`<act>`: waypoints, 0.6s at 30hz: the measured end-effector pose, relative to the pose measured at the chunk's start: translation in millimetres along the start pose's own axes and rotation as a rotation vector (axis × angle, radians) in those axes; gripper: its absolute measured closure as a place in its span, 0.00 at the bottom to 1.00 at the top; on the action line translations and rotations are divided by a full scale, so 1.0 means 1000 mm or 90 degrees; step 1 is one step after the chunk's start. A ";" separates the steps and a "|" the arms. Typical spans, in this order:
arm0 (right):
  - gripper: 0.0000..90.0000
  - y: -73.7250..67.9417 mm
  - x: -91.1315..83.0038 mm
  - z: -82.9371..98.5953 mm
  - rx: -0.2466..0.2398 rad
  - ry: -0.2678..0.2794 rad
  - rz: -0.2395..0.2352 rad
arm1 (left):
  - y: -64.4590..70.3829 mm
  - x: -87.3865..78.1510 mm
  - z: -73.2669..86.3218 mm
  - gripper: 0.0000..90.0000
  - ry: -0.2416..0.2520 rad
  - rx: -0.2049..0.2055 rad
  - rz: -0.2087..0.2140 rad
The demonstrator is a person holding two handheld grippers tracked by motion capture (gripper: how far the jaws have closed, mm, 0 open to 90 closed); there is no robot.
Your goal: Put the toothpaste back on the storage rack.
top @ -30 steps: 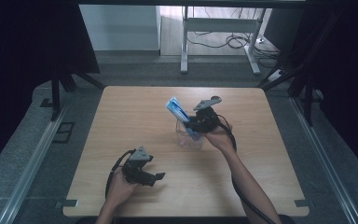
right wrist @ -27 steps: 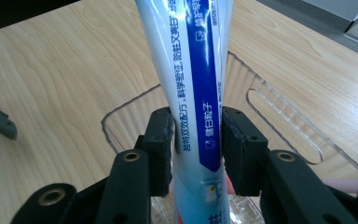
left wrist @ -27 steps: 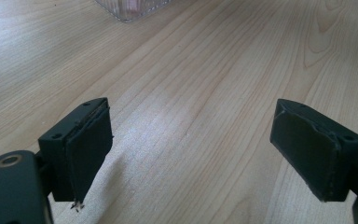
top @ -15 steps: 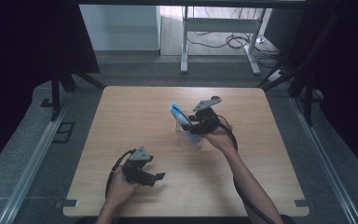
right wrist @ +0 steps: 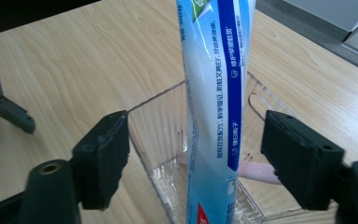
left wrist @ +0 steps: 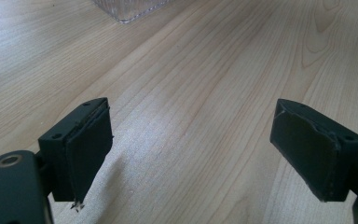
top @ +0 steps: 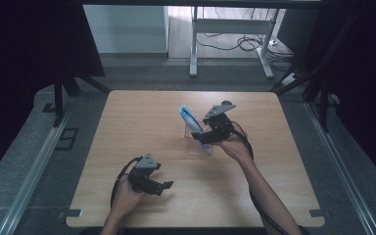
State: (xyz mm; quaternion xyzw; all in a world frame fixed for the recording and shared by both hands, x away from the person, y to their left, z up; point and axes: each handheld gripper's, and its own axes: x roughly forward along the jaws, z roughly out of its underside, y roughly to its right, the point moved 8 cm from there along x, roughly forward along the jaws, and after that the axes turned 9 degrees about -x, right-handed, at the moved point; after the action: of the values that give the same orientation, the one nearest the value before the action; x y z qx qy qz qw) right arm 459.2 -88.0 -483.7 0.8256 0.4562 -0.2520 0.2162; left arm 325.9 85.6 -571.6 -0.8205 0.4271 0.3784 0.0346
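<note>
A blue and white toothpaste tube (top: pixel 190 120) (right wrist: pixel 214 93) stands leaning in a clear plastic container (top: pixel 196 145) (right wrist: pixel 158 121) at the middle of the wooden table. My right gripper (top: pixel 204 137) (right wrist: pixel 196 158) is open with its jaws on either side of the tube, and a clear gap shows at the left jaw. A pink item (right wrist: pixel 257 172) lies in the bottom of the container. My left gripper (top: pixel 162 188) (left wrist: pixel 191 154) rests open low over bare wood near the front edge, holding nothing.
The table (top: pixel 142 122) is light wood with dark floor around it. A corner of the clear container (left wrist: pixel 126 9) shows at the top of the left gripper view. The left gripper (right wrist: pixel 4 102) appears farther off in the right gripper view.
The tube has tipped slightly more upright in the container and the right hand has shifted a little. The left gripper has stayed put.
</note>
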 end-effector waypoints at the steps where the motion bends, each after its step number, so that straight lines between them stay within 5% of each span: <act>1: 0.23 -0.001 -0.001 0.000 0.000 -0.001 -0.005 | 0.000 0.000 0.000 0.14 0.000 0.000 0.000; 18: 0.04 -0.007 -0.024 0.010 -0.018 -0.019 0.007 | 0.002 -0.001 -0.002 0.14 0.018 0.000 0.016</act>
State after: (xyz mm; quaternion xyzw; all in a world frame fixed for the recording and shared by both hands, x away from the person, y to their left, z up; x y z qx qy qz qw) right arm 439.8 -105.8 -478.2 0.8210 0.4521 -0.2567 0.2360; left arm 325.1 84.6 -568.7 -0.8204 0.4375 0.3674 0.0239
